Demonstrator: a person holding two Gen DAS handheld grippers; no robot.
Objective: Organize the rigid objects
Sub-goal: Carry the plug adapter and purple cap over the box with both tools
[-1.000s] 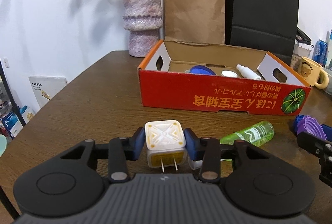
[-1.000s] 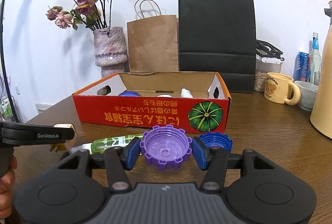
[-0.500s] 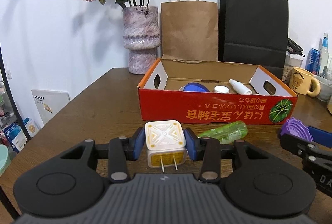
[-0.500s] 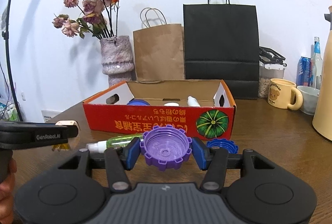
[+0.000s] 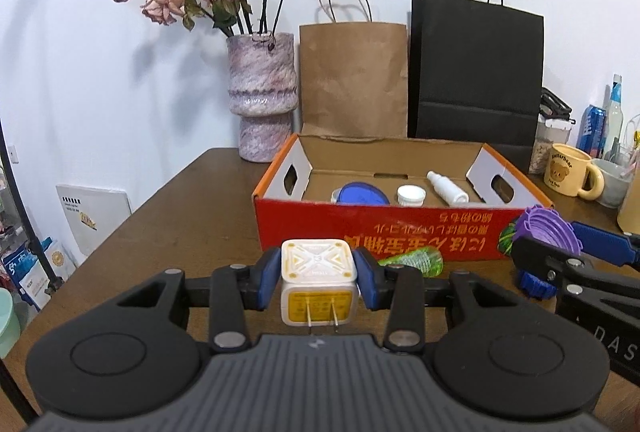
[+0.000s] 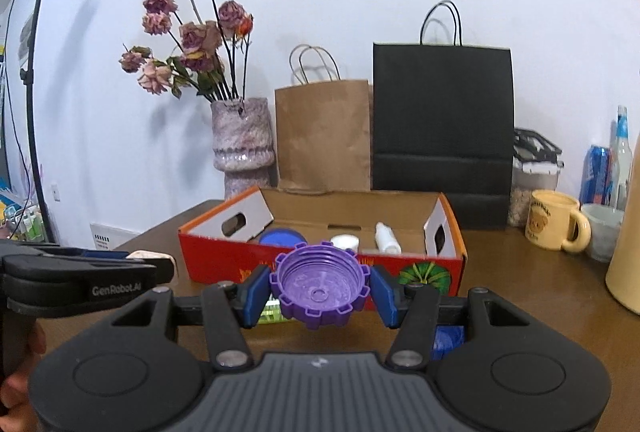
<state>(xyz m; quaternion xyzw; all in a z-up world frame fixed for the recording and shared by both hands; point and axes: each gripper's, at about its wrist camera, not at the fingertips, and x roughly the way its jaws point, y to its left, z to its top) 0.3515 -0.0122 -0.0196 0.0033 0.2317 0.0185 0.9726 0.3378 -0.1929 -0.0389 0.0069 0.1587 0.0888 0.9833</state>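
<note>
Two grips were full: the left gripper (image 5: 318,282) had its blue pads clamped on a white plug adapter (image 5: 318,274), prongs toward the camera, and the right gripper (image 6: 319,290) pinched a purple notched cap (image 6: 319,286), hollow side up. Both hung above the wooden table (image 5: 180,216), short of the red cardboard box (image 5: 380,228). Inside it lay a blue lid (image 5: 363,194), a white cap (image 5: 411,194) and a white bottle (image 5: 446,187); a green bottle (image 5: 416,260) lay before it.

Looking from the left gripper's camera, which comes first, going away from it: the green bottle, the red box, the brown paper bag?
From the left gripper, nearest first:
1. green bottle, lying on the table just ahead, slightly right.
2. red box, right behind the bottle.
3. brown paper bag, standing against the wall behind the box.
</note>
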